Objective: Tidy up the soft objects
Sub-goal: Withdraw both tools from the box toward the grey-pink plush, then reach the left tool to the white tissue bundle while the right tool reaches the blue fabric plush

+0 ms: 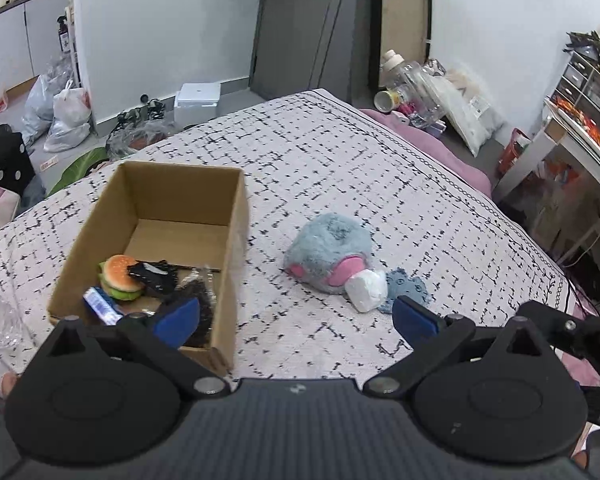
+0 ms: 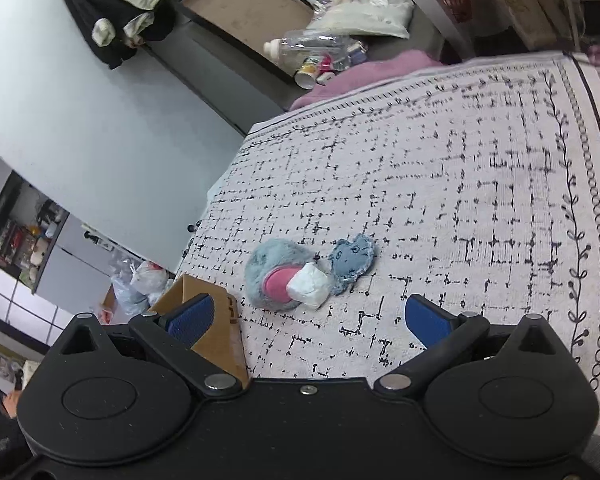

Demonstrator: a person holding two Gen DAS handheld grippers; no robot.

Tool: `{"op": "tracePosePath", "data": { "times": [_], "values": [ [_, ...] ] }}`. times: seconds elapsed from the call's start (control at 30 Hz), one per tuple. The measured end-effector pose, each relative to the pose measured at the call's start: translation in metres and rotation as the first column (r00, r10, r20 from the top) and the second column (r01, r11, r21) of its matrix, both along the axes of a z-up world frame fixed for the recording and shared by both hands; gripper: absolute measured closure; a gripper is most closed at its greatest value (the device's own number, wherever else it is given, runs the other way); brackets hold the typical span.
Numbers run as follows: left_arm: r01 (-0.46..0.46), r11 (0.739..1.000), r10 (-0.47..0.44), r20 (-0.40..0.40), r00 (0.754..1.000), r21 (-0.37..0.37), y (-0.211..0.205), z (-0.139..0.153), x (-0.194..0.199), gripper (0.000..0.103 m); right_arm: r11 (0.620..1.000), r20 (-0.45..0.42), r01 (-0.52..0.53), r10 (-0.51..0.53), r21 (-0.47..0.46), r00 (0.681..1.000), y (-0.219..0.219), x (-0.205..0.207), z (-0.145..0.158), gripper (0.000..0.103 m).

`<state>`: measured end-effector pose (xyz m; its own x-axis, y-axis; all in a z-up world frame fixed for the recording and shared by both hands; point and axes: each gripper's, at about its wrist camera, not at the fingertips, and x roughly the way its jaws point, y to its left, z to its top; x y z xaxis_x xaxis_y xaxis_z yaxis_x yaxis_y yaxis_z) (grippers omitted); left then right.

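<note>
A: Stock in the cardboard box [image 1: 236,216], left of frame: burger toy [image 1: 120,276] and dark items. Left gripper [image 1: 296,316] and right gripper [image 2: 312,316] both wide, empty.

B: Outstanding at centre frame, touching one another: grey plush [image 1: 328,248], white bundle [image 1: 366,290], blue cloth [image 1: 408,288]. Judged step: mid-collection. Next: close on one piece only.

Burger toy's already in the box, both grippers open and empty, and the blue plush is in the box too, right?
Not quite. The blue plush is not in the cardboard box; it lies out on the bedspread beside it, touching a white wad, as the left wrist view shows. The rest holds: the burger toy is in the box, and the left gripper and right gripper are open and empty.
</note>
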<state>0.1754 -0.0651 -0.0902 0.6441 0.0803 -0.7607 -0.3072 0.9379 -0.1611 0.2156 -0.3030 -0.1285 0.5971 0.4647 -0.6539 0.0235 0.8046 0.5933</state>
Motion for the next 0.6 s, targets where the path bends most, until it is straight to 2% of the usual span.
{"op": "tracePosePath", "data": {
  "times": [0.2,0.33,0.43,0.6],
  "values": [
    [-0.018,1.000,0.018,0.009,1.000,-0.007,-0.017,-0.014,0.006,0.003,0.999,-0.003,-0.003,0.003,0.039,1.000,-0.003,0.012,-0.012,0.000],
    [-0.022,1.000,0.022,0.012,1.000,0.016,-0.029,-0.023,0.012,0.005,0.998,-0.016,0.010,-0.009,0.070,1.000,-0.007,0.022,-0.021,0.000],
    [-0.031,1.000,0.031,0.009,0.999,0.003,-0.034,-0.030,0.018,0.010,0.997,-0.031,0.048,-0.047,0.052,0.998,-0.012,0.031,-0.029,0.000],
    [-0.054,0.998,0.054,0.009,0.998,-0.019,-0.044,-0.045,0.030,0.020,0.994,-0.076,0.047,-0.040,0.103,0.996,-0.017,0.047,-0.045,0.001]
  ]
}}
